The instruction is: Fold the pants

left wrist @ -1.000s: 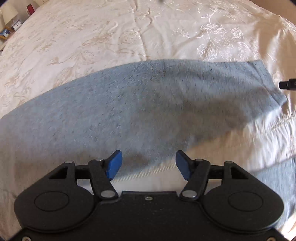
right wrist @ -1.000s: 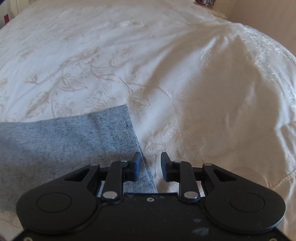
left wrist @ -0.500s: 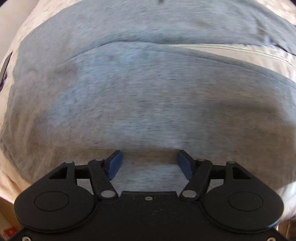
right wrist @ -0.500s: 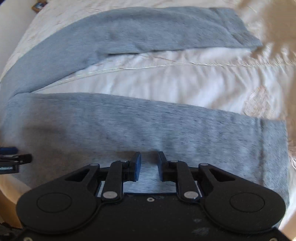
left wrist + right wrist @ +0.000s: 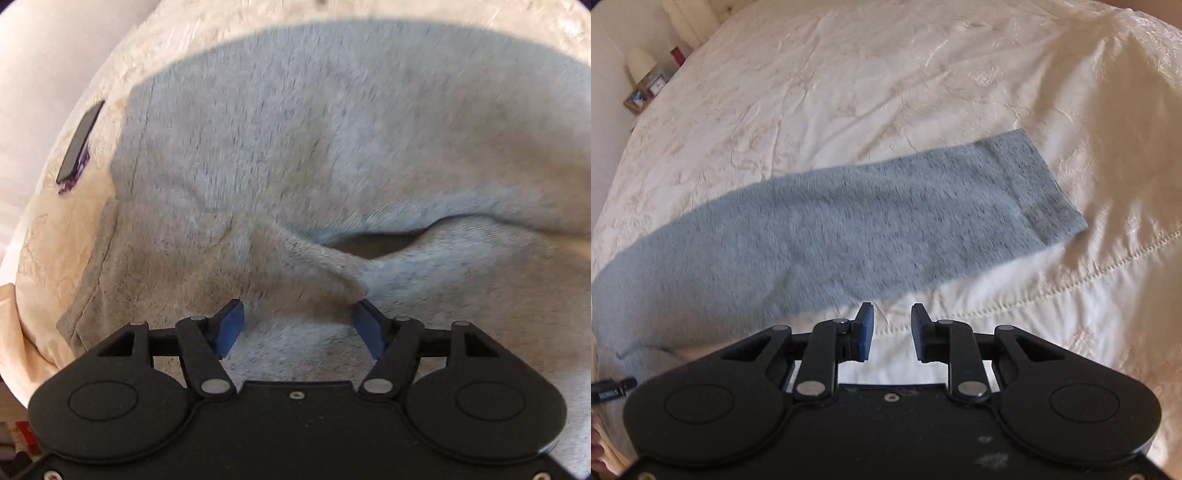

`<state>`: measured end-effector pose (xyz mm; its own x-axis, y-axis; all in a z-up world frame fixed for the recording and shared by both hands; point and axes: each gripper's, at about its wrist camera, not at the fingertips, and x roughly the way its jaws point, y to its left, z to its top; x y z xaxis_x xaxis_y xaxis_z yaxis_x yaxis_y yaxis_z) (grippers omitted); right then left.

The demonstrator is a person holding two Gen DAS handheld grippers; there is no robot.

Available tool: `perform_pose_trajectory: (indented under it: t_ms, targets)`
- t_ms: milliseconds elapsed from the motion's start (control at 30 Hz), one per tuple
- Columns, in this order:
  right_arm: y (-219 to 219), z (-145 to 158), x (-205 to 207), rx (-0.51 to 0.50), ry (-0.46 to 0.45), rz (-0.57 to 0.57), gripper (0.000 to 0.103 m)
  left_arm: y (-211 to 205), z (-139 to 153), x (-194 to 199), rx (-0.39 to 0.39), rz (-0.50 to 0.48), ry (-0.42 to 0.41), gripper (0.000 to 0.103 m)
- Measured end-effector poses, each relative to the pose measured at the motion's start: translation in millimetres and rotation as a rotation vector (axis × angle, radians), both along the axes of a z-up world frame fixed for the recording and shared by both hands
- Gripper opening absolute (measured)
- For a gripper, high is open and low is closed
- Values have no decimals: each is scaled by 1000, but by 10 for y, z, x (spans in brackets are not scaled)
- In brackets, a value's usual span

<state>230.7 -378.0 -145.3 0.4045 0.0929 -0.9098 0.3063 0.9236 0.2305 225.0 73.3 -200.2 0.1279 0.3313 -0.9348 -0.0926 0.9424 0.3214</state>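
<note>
Grey pants (image 5: 332, 147) spread flat on the cream bedspread (image 5: 849, 74), waist end toward the left edge of the bed, one leg (image 5: 868, 218) running out toward the far right corner, hem short of the stitched border. Laid out so, presumably, to let one leg fold over the other. Left gripper (image 5: 299, 325) low over the crotch area, jaws wide apart, nothing pinched, cloth only beneath. Right gripper (image 5: 892, 332) above bare bedspread just beside the leg's near edge, jaws narrowly parted and opening, nothing between them. Dark phone-like slab (image 5: 79, 142) near the left edge, too blurred to name surely. Second leg cut off below the right view; fold by the crotch smeared by blur; waistband barely readable.
</note>
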Motion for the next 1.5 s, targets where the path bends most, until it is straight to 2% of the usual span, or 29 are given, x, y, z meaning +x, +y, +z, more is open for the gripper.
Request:
perform_pose_trajectory:
  t_ms: [33, 67, 300, 367, 467, 533, 600, 667, 800, 1000, 1100, 1200, 1433, 1500]
  targets:
    - [-23, -15, 154, 13, 7, -38, 24, 64, -123, 12, -24, 9, 15, 71]
    - [-46, 2, 295, 18, 11, -75, 25, 87, -128, 25, -39, 17, 8, 71]
    - [-330, -164, 1412, -65, -48, -258, 31, 56, 40, -52, -53, -27, -6, 71]
    - [-399, -328, 1679, -82, 1, -290, 31, 73, 57, -74, -67, -13, -7, 70]
    - [-460, -554, 1898, -162, 91, -356, 31, 147, 140, -89, -89, 12, -15, 66]
    - [-502, -748, 1959, -170, 166, -342, 31, 185, 296, -95, -106, 30, -52, 65]
    - [-534, -836, 1883, -125, 191, -315, 28, 204, 464, -45, -128, 42, -103, 65]
    - [-552, -794, 1710, -93, 173, -302, 3, 220, 661, 7, -146, 50, -158, 65]
    - [-546, -574, 1220, -63, 111, -305, 2, 324, 885, 341, -201, 54, -229, 65]
    - [-360, -391, 324, -45, 77, -335, 2, 499, 881, 1175, -322, 83, -262, 66]
    - [-236, -365, 15, -39, 72, -356, 2, 551, 751, 1571, -311, 108, -231, 66]
    - [-188, -335, -189, -23, 70, -383, 2, 639, 607, 1890, -335, 145, -188, 66]
    - [-94, -330, -151, -53, 52, -390, 2, 693, 329, 2398, -331, 208, -109, 66]
    - [-84, -308, -145, -60, 45, -394, 2, 647, 212, 2476, -312, 200, -58, 67]
